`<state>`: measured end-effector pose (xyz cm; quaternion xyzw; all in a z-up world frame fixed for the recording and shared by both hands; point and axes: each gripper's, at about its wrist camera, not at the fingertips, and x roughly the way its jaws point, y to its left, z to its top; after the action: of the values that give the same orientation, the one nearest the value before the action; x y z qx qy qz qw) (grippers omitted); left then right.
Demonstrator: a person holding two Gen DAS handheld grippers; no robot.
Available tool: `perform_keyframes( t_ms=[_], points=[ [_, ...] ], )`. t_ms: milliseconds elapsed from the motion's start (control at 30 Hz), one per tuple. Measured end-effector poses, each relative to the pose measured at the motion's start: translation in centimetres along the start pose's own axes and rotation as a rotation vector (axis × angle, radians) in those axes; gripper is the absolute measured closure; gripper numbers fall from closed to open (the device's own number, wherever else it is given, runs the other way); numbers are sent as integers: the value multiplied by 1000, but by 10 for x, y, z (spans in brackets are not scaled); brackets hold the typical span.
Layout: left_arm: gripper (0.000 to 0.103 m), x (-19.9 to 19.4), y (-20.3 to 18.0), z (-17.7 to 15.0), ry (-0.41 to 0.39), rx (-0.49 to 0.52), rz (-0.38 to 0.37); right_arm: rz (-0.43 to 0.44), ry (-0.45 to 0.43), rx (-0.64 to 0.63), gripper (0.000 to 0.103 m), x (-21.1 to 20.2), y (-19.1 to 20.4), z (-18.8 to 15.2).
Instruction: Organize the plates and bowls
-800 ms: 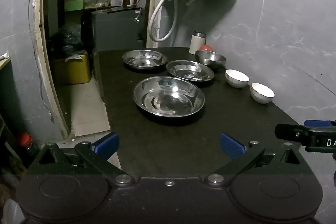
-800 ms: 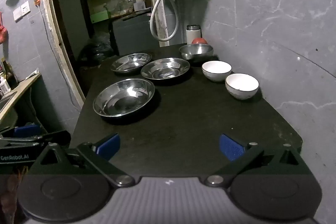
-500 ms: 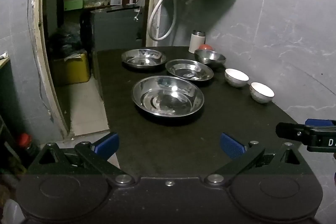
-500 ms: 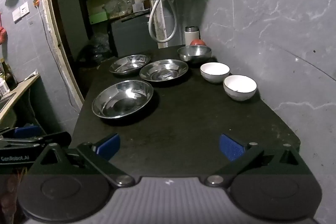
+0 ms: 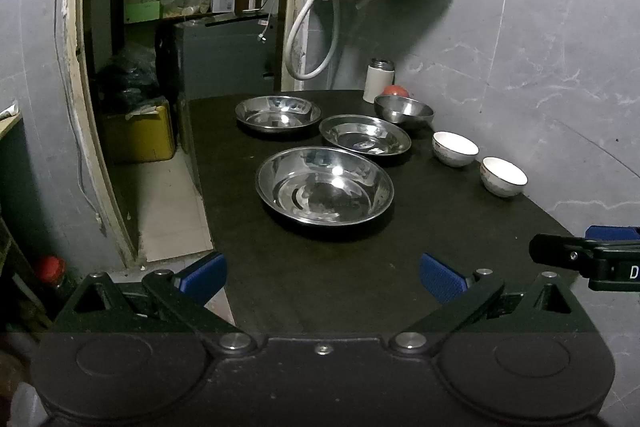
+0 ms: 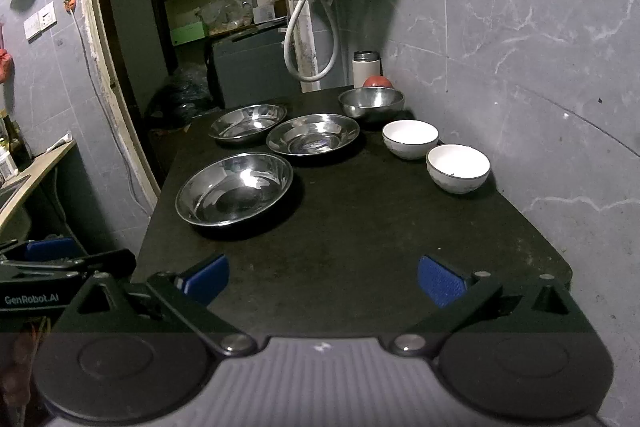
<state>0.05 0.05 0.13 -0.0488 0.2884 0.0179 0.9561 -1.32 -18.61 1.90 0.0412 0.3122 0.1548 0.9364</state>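
Left wrist view: left gripper [image 5: 322, 277] & right gripper [image 6: 322, 279] are hovering over table's [image 5: 320, 287] near edge, jaws wide apart, empty; steel plates [image 5: 325, 185] are sitting mid-table, white bowls [image 6: 458, 167] lining right edge, all unstacked, prob awaiting sorting

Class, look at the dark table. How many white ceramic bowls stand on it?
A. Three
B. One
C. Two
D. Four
C: two white ceramic bowls stand side by side near the wall; the other dishes on the table are steel.
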Motion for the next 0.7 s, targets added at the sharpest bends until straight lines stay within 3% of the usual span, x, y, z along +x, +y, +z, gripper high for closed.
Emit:
perform_keyframes(
  t_ms=[700],
  points=[
    [1, 0, -3, 0, 0, -1, 2, -6, -2, -8, 0, 1, 3, 1]
  ],
)
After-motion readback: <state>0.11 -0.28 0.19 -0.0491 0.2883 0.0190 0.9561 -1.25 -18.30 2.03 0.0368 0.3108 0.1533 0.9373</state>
